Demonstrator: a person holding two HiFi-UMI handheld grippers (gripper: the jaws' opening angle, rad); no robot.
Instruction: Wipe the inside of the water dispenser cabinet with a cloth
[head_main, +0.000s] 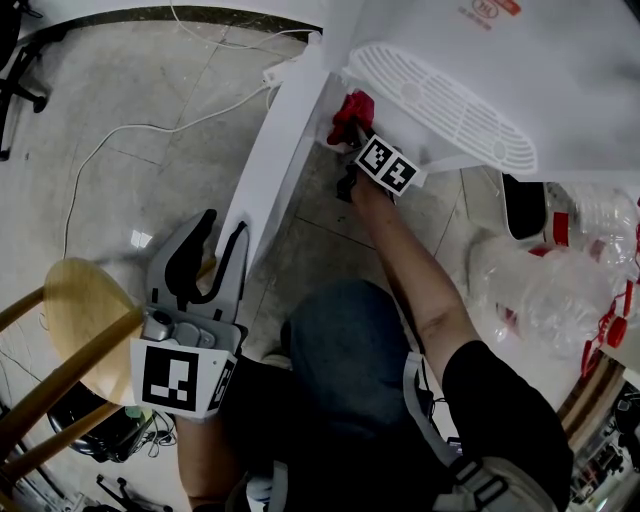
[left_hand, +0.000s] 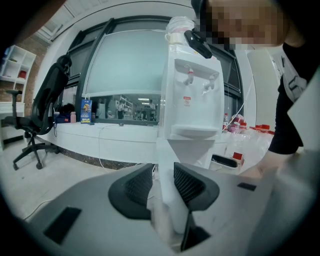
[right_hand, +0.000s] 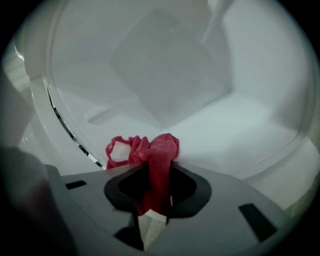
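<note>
Here, your left gripper (left_hand: 163, 169) is clenched on the edge of the white cabinet door (head_main: 272, 160), which stands open. Farther in, your right gripper (right_hand: 157, 169) pinches the red cloth (right_hand: 161, 146), its bunched end against the white inside of the water dispenser cabinet (right_hand: 240, 127).

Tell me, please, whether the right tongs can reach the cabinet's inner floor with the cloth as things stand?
Probably yes: the left tongs hold the door open, and the right tongs hold the cloth inside the cabinet, nothing between it and the floor.
</note>
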